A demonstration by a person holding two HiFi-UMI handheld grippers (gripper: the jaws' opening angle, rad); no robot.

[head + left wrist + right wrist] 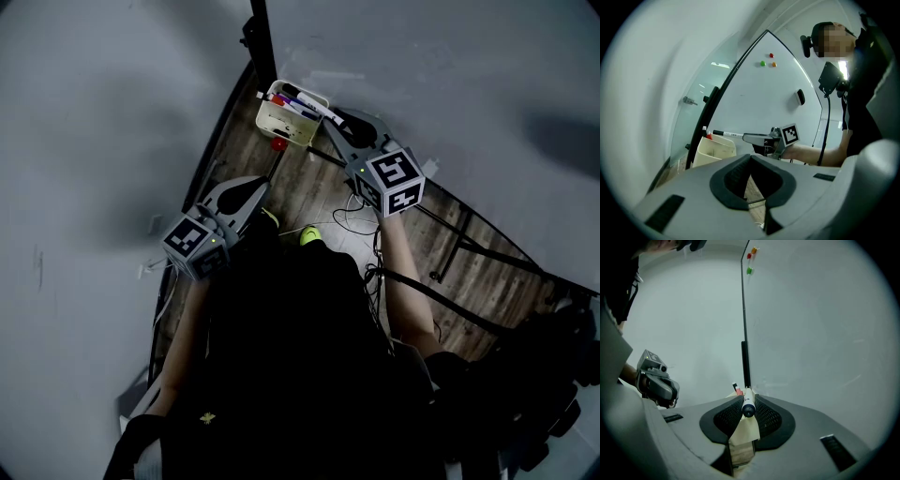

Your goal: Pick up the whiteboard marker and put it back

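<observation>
My right gripper (pixel 744 137) is clamped on the whiteboard marker (pixel 748 405). The jaws are only partly open, the pads press its barrel from both sides, and nothing else sits between them. My left gripper (pixel 751 156) has its jaw tips drawn together on nothing. It hangs well back from the cream bin (pixel 715 151), on the side away from the whiteboard.

What matters is where the marker sits against that bin. It is above the bin's open top, clear of the rim and not resting on it. Its long axis runs along the line my right jaws point, close to level with a slight dip. One round end faces back at me between the pads. The other end sticks out past the fingertips, across the bin toward the black board frame (pixel 746 362). A red marker (pixel 738 391) already stands at the bin's far side.

I judge the right hand is the one to finish this, since the left is farther off and empty. The marker lies across the bin rather than pointing into it. Before I loosen, I would tip its nose down or lower it flat inside the walls.
</observation>
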